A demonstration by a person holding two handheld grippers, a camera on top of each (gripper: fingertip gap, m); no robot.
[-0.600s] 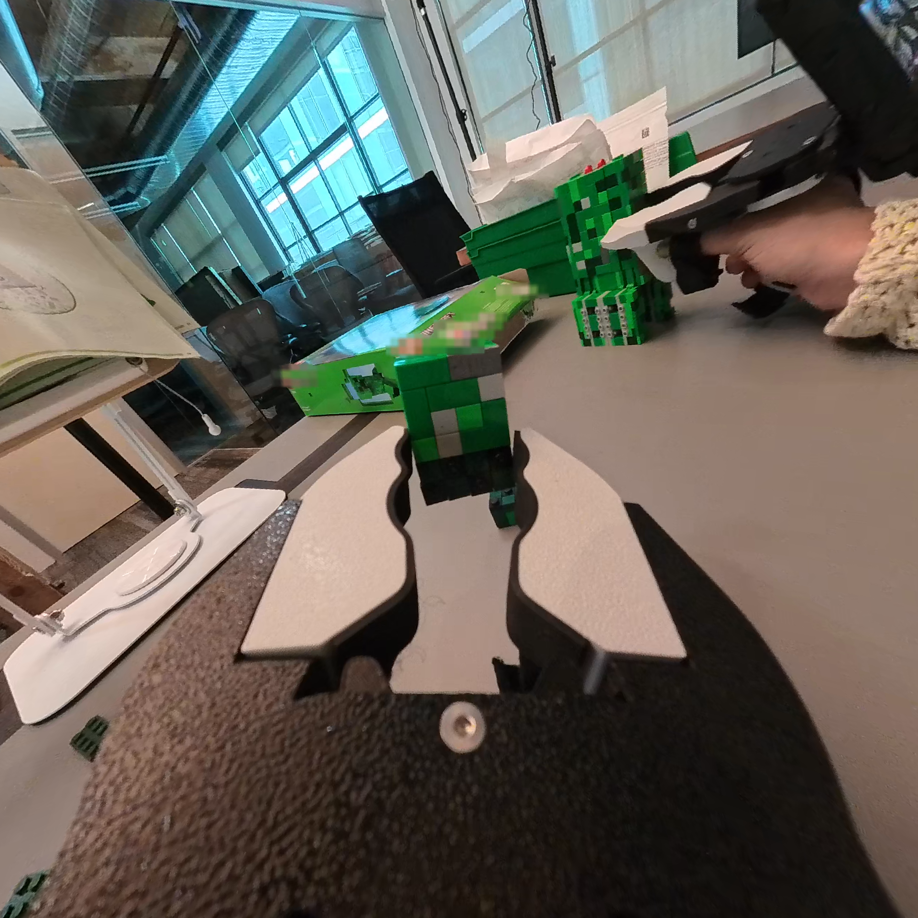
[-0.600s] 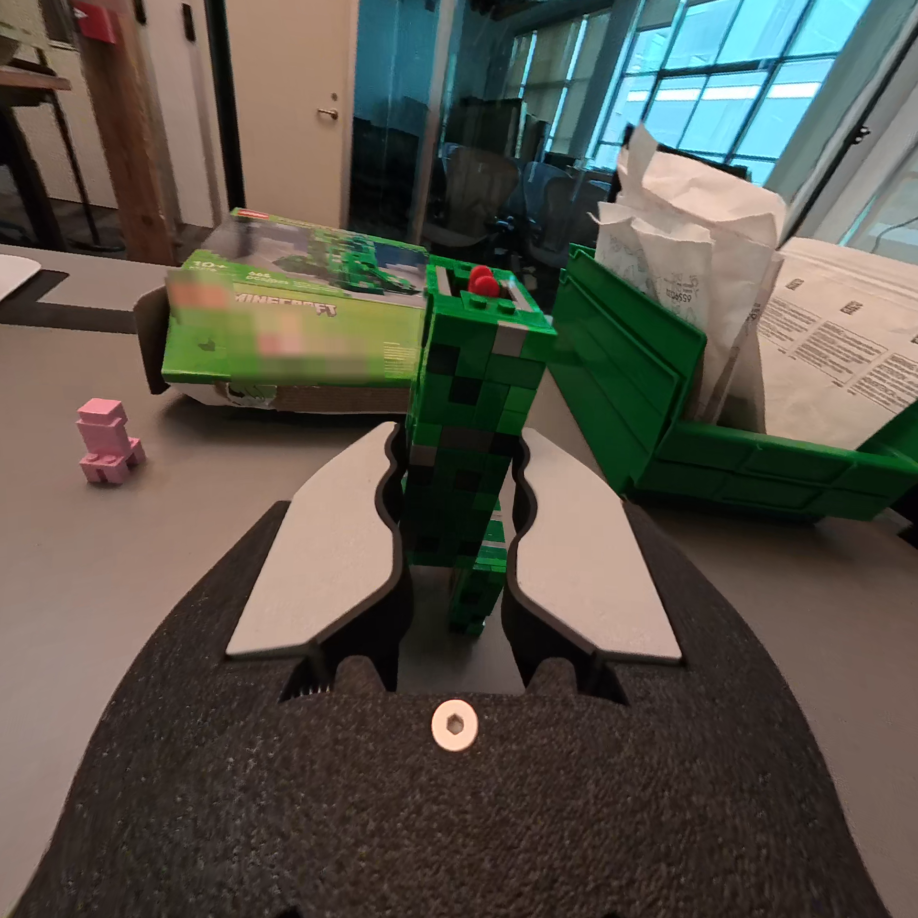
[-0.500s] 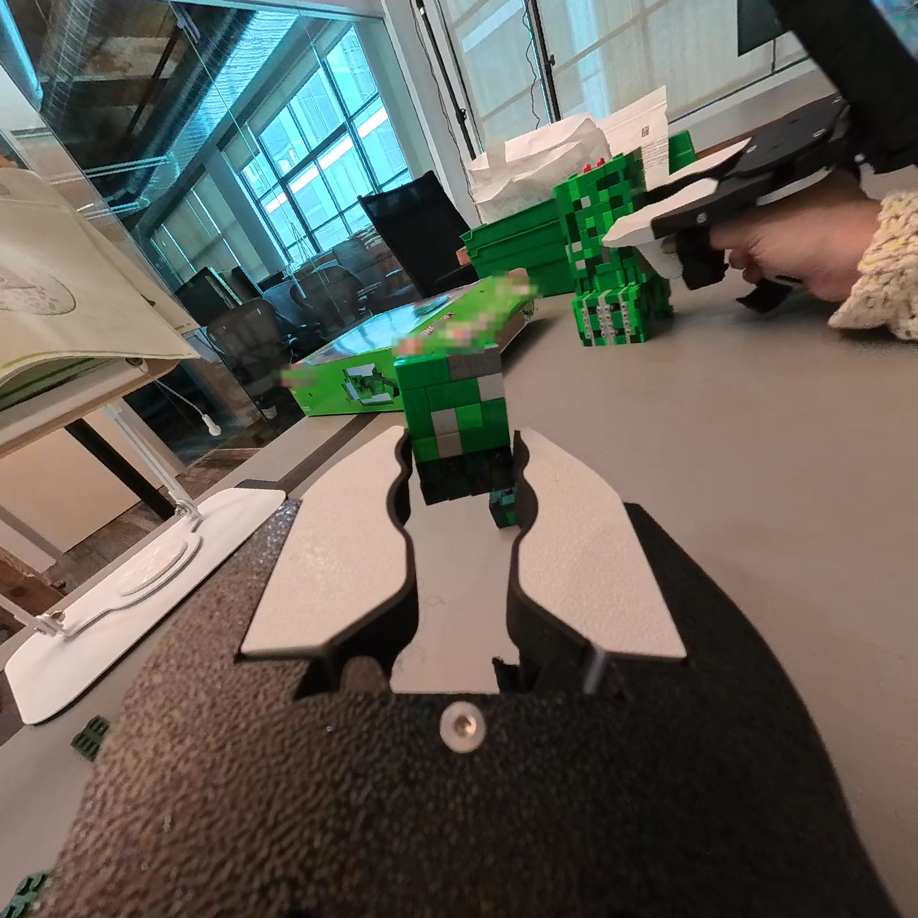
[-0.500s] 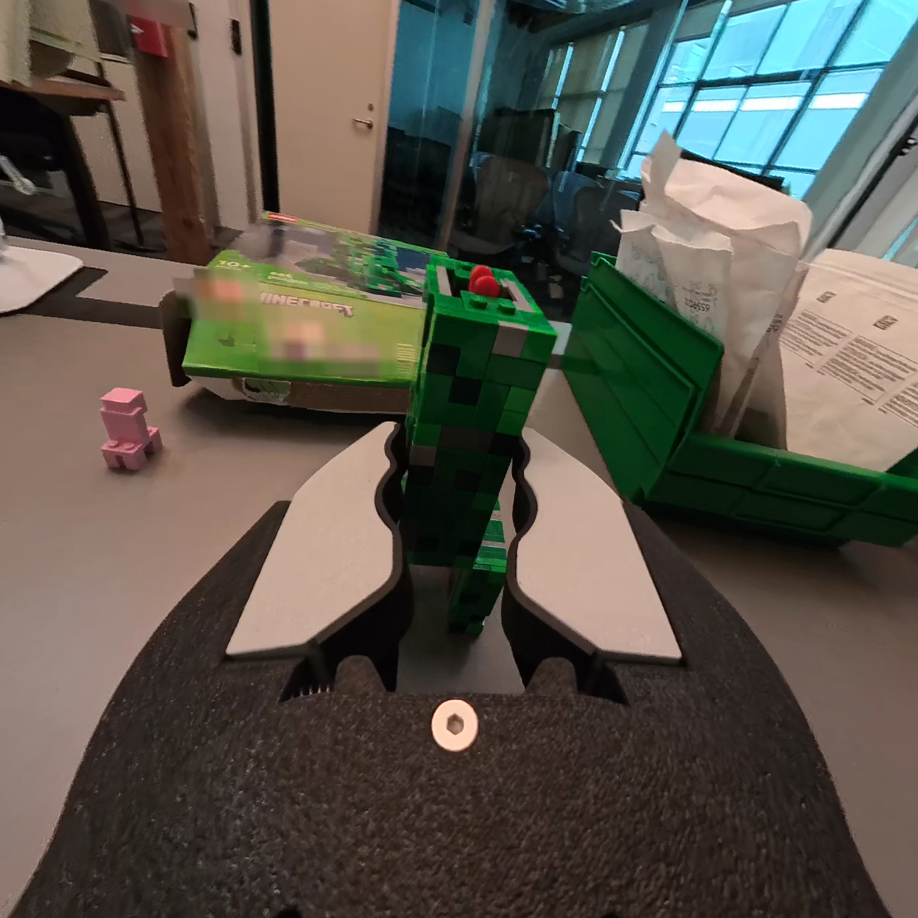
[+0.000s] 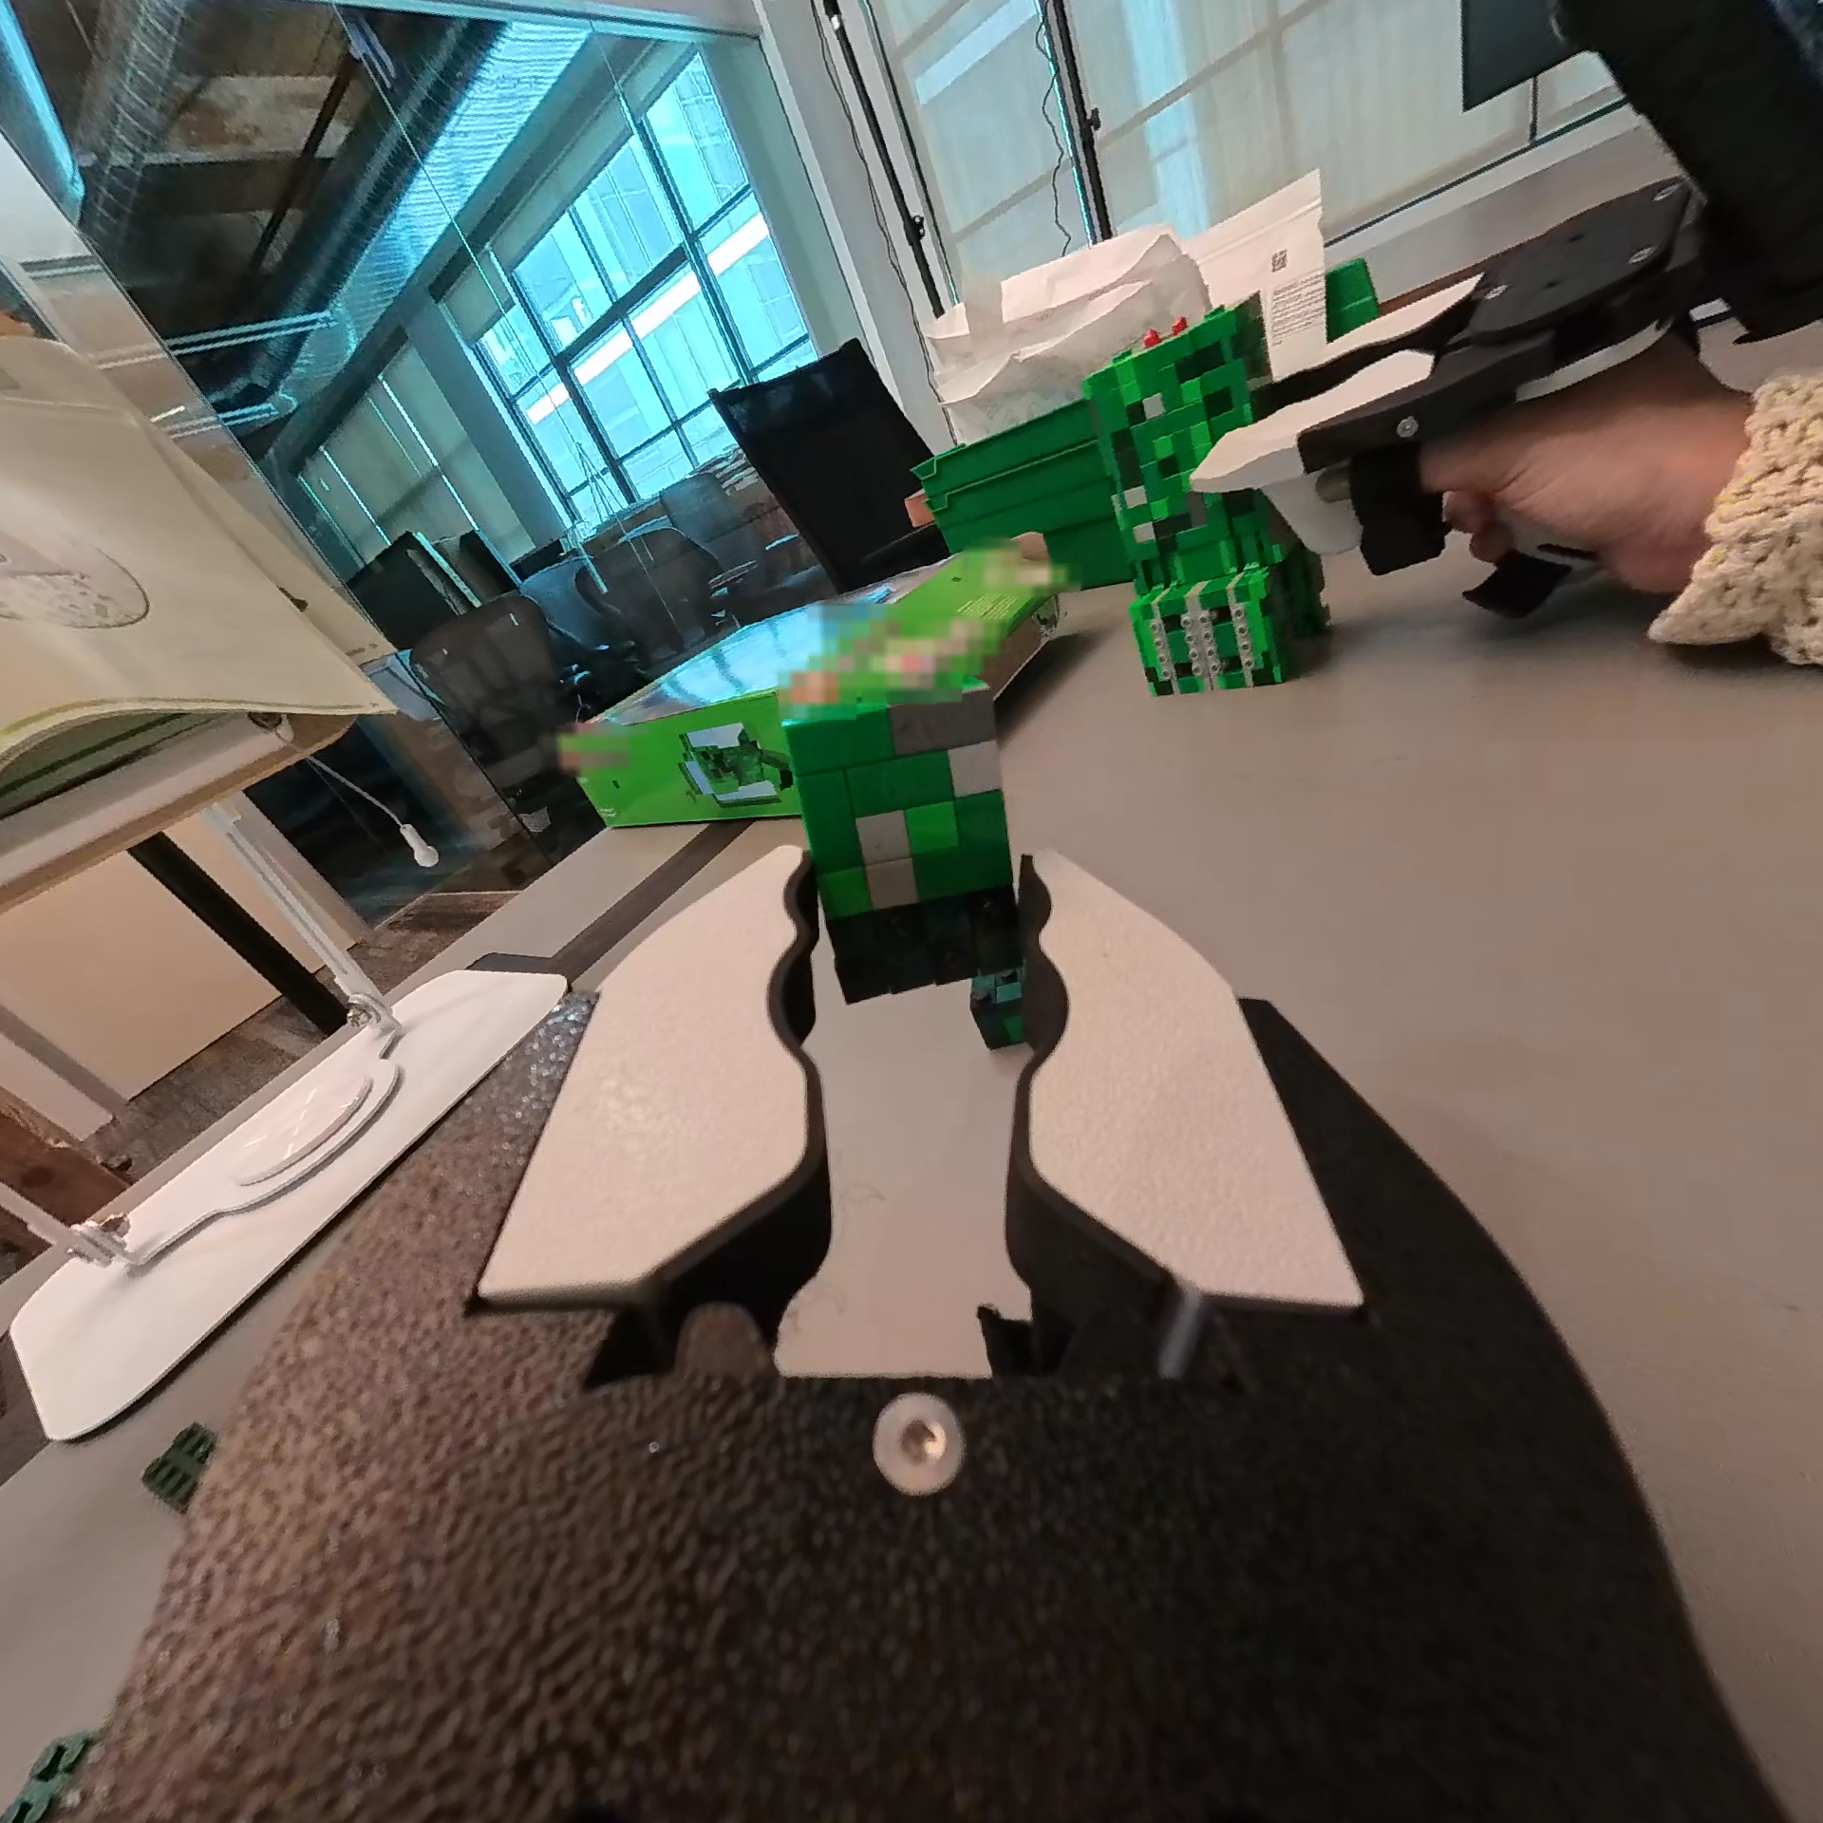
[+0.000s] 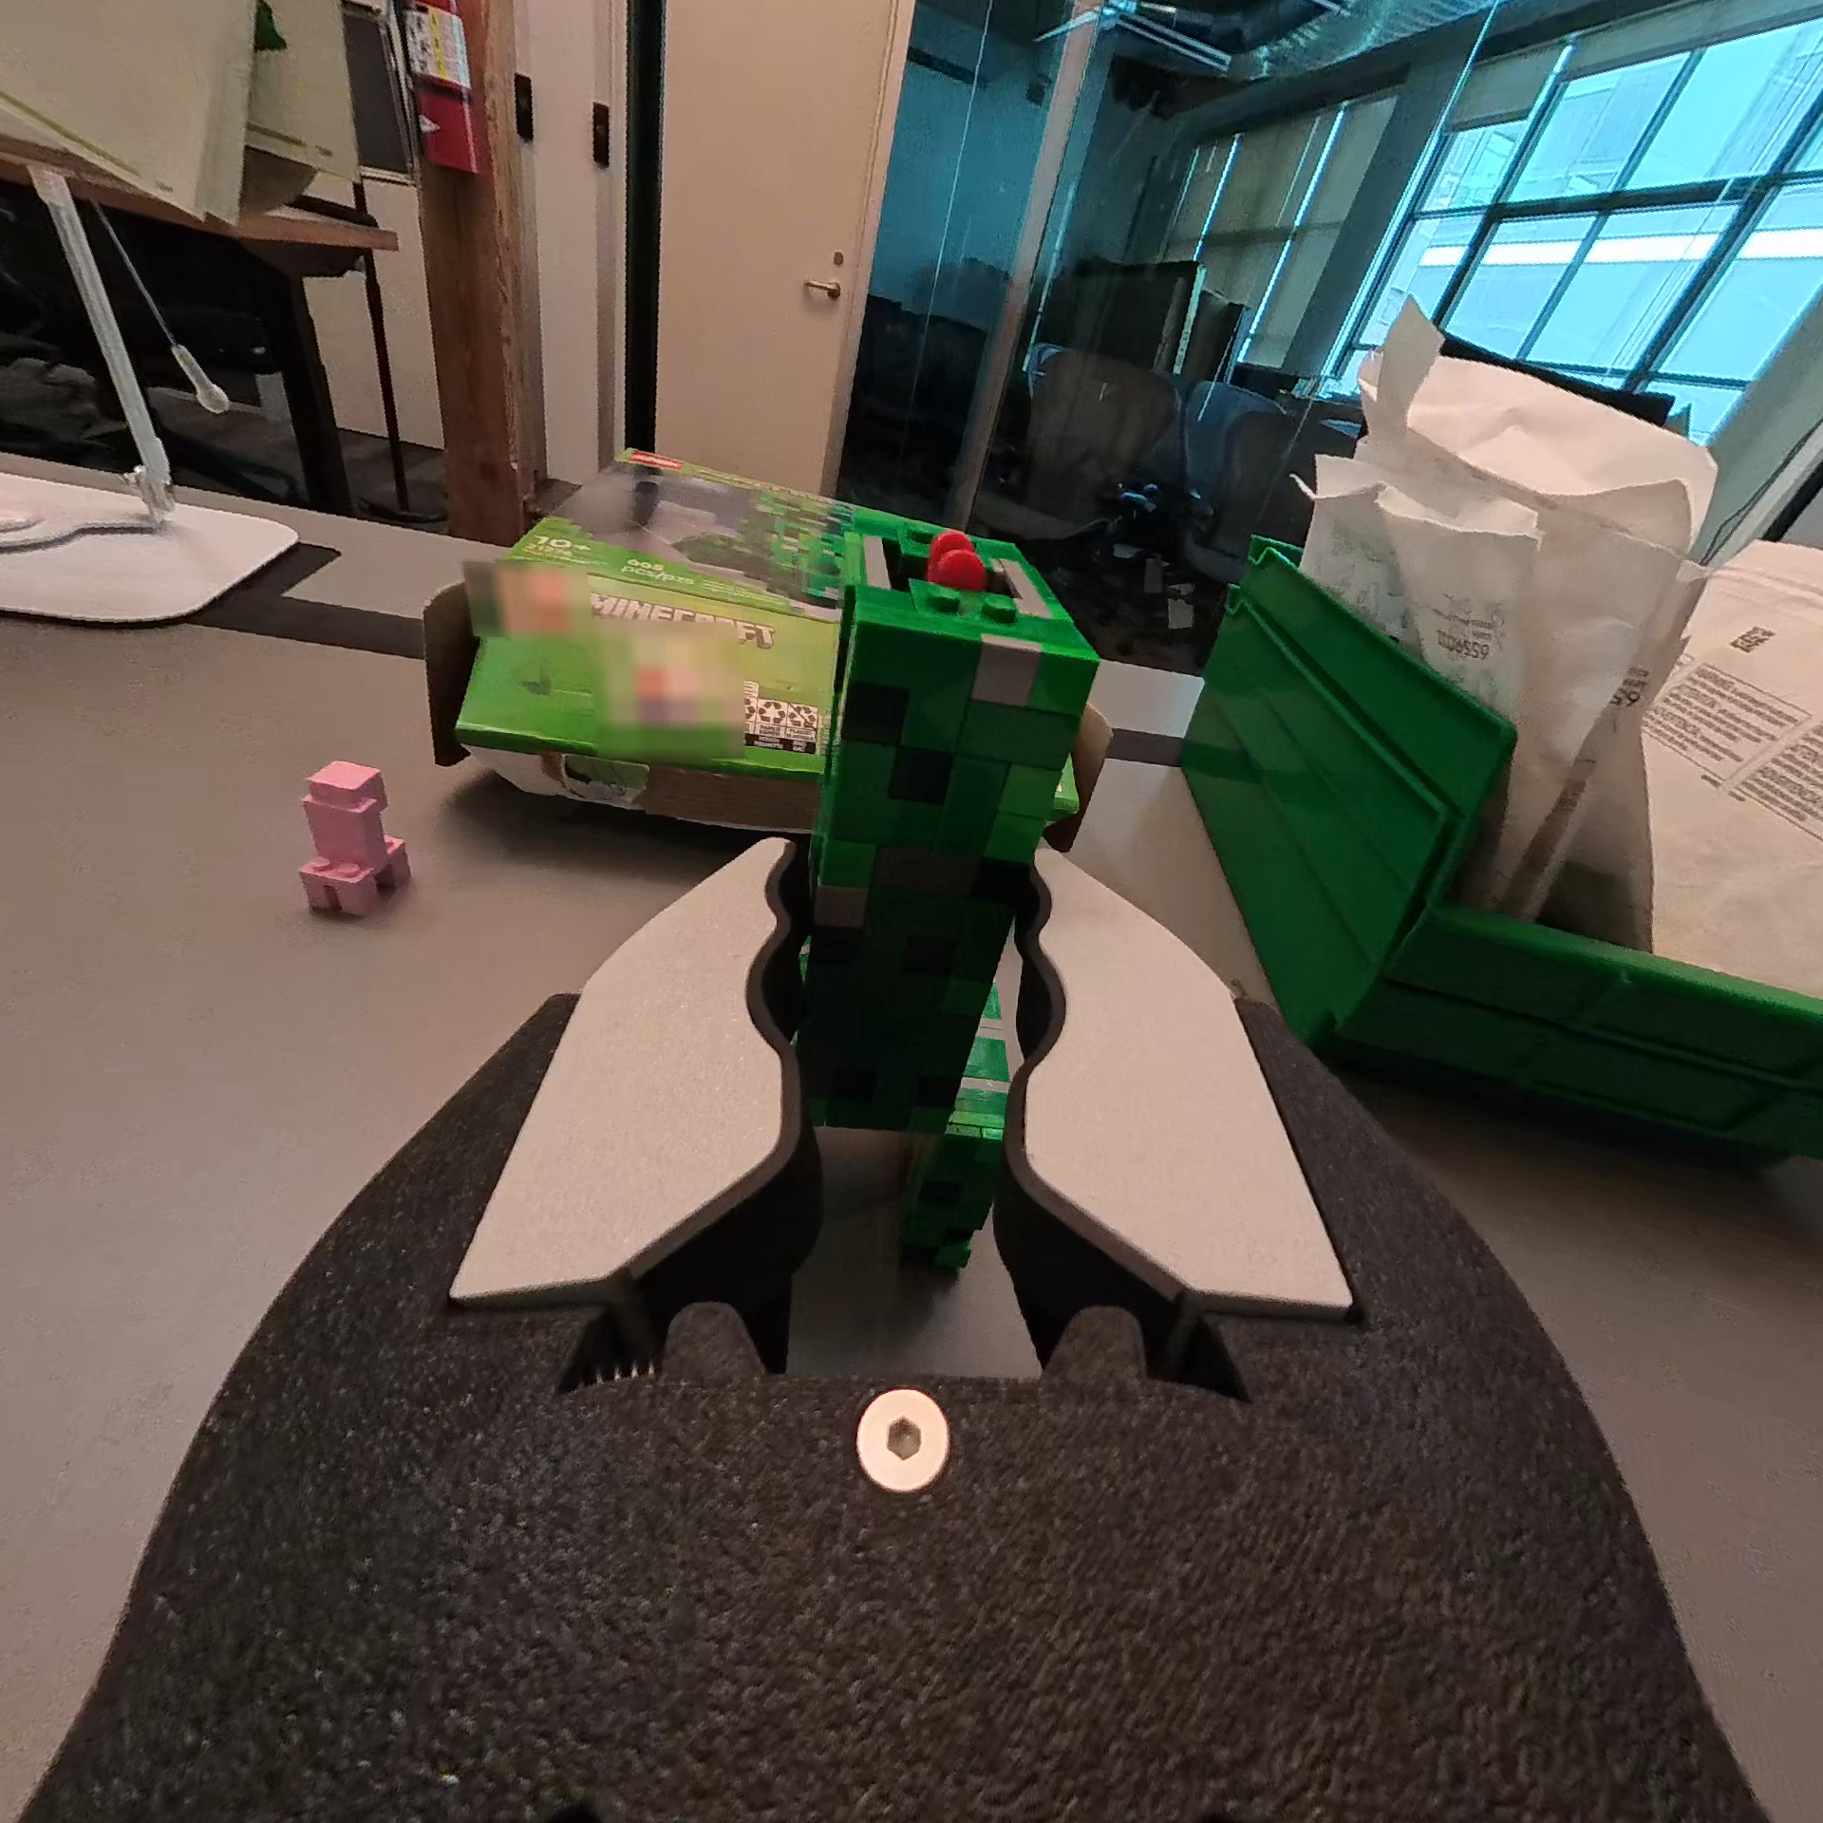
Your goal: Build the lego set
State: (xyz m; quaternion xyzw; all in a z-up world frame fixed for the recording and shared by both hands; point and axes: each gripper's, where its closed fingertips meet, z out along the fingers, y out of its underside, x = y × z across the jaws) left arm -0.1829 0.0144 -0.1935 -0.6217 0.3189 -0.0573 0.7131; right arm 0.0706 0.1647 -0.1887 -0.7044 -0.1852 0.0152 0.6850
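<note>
Two grippers each clamp a brick piece on the grey table [image 6: 148, 986]. The right gripper [image 6: 908, 917] pinches the tall green brick figure [image 6: 947, 789], upright, between a green printed cardboard box [image 6: 631, 681] and green plastic trays [image 6: 1381, 848]; a small pink brick pig [image 6: 345, 838] stands apart. The left gripper [image 5: 917, 908] grips a shorter upright green-and-dark brick block [image 5: 903, 829].

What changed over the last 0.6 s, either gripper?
The right gripper swung its view leftward: the pink brick pig and set box slid right in its frame. Its jaws stayed clamped on the tall green body. The left gripper kept holding the green head block, barely moving. Nothing was let go.
</note>
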